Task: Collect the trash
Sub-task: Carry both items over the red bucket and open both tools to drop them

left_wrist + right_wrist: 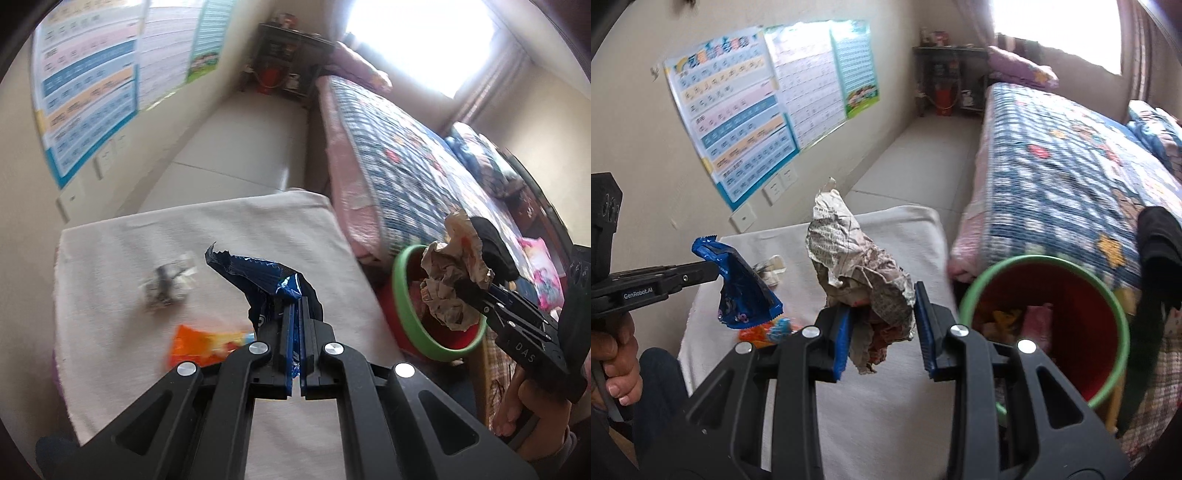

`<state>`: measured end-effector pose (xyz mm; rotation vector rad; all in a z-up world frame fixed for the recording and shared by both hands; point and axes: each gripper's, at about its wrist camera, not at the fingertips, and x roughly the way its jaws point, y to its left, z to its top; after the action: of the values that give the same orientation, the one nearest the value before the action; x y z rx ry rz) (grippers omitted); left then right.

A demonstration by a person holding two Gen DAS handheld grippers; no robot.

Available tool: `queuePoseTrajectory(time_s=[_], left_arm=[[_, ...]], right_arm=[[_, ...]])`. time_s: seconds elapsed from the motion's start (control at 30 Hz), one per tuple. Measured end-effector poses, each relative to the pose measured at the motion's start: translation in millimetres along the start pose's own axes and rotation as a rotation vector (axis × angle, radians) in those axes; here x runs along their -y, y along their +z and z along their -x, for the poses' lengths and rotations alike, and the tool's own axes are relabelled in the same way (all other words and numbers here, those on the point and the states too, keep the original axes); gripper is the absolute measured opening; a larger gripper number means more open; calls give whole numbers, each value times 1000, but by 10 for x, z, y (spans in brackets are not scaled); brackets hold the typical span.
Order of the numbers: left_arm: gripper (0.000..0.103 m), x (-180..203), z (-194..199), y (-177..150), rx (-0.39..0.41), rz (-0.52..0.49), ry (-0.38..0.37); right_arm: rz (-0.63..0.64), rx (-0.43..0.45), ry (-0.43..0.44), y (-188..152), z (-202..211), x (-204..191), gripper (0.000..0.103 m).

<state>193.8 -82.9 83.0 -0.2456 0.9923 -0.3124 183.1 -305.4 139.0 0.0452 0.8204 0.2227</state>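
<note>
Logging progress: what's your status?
Left tool shut on blue foil wrapper. Right tool shut on crumpled newspaper wad, beside green-rimmed red bin. Nothing blocking.

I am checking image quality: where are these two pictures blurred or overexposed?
Left wrist view: the window is blown out white, and the small clear wrapper and orange wrapper are motion-smeared. Right wrist view: the bin and quilt are blurred, while the newspaper stays sharp; both views show fisheye bending.

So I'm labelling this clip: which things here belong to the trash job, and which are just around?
Job:
blue wrapper, in left hand-held gripper
crumpled newspaper, in right hand-held gripper
orange wrapper
small clear wrapper
red bin

Around:
bed
wall posters
shelf
</note>
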Motion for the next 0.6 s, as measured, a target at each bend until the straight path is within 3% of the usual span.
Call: queuePoseTrajectory(time_s=[0.6], left_arm=[[0, 1432, -394, 266, -51, -218, -150]], right_arm=[[-189, 43, -185, -233, 437, 1252, 31]])
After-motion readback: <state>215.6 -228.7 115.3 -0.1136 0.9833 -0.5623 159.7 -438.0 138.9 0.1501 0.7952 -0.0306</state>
